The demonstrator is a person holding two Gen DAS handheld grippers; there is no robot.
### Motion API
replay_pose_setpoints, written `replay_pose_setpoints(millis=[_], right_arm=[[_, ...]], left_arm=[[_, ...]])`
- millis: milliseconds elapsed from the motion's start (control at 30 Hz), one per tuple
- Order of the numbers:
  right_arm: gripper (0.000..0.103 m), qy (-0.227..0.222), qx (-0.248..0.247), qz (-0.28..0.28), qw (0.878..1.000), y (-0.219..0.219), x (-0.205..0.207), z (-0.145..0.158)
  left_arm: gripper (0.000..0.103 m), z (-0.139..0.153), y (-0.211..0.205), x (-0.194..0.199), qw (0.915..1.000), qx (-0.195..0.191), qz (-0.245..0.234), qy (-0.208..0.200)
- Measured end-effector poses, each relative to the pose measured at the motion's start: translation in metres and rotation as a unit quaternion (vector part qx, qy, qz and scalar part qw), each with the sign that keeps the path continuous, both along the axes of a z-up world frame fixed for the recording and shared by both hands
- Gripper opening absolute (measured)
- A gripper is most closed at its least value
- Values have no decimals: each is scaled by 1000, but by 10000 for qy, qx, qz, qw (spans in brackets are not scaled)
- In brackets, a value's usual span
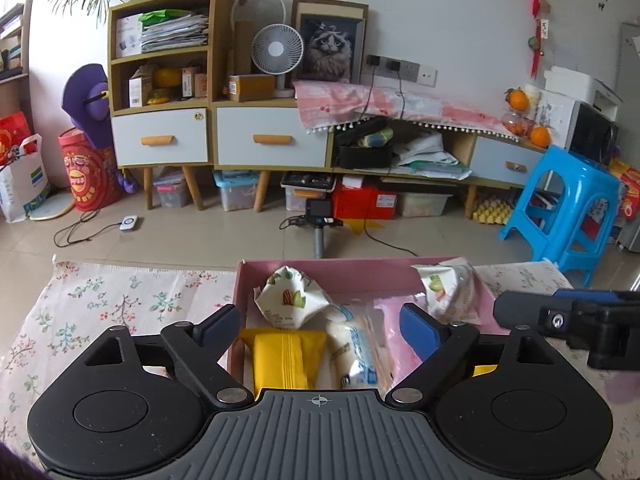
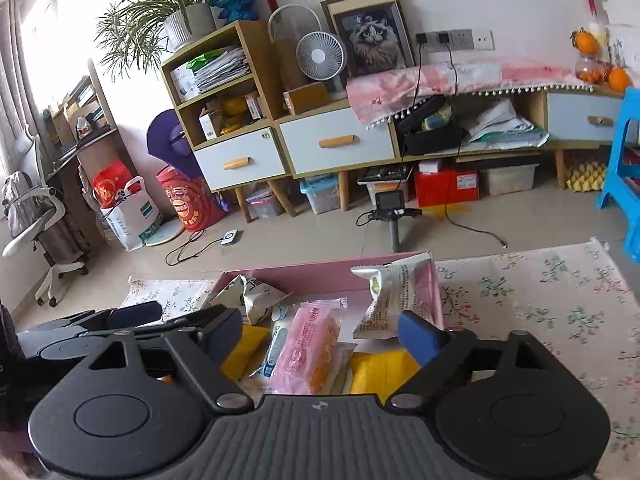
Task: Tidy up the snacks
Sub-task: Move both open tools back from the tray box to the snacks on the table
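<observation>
Both grippers' fingers spread wide, empty; only the right view shows the desk chair.

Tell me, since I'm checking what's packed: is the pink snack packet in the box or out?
In. The pink snack packet lies inside the pink box, among other packets.

Against white wall: low wooden cabinet with pale drawers. On it, fan; right of it, blue stool. Tiled floor below.
</observation>
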State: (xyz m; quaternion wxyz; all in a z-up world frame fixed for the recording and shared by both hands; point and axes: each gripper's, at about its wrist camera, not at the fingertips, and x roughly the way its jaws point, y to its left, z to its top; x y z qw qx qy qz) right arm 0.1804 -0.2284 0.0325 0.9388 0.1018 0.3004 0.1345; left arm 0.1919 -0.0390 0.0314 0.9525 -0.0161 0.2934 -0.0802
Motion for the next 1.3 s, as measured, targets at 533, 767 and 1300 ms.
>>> replay_pose_setpoints(millis=[533,767,1300], right_arm=[[89,-136,-491,-116,9986,5,-57,27],[91,-202,-602,-86,9979,14,-86,27],[94,-325,-689,51,9971,28,-129,-4]], left_arm=[[96,15,16,-73,9993,-28,-378,56],[96,11,20,-103,9985,135,-513,139],[96,-21,46,-148,9973,148,-666,271]])
